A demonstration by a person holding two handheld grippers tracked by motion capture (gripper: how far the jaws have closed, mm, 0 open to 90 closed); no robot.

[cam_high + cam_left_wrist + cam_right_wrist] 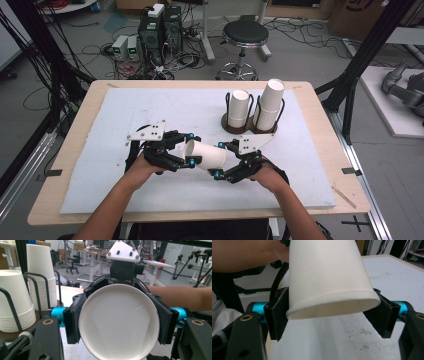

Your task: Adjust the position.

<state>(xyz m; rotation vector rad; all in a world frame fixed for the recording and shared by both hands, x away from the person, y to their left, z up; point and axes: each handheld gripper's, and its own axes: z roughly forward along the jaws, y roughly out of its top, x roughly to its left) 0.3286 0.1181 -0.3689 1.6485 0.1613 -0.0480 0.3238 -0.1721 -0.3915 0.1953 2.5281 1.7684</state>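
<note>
A white paper cup [207, 155] lies on its side in the air above the white board, held between both grippers. My left gripper [191, 148] is shut on one end. In the left gripper view that rimmed round end [120, 322] faces the camera, with a black pad [72, 320] pressed on each side. My right gripper [220, 160] is shut on the other end. In the right gripper view the cup [324, 272] runs away from the camera, its near edge between the pads [277, 315]. The right gripper's white plate [122, 251] shows behind the cup.
A black wire holder [248, 129] stands at the back right of the board with two stacks of white cups [239, 107] [270, 102]; the stacks [15, 302] rise at the left of the left gripper view. A white board [150, 110] covers the wooden table.
</note>
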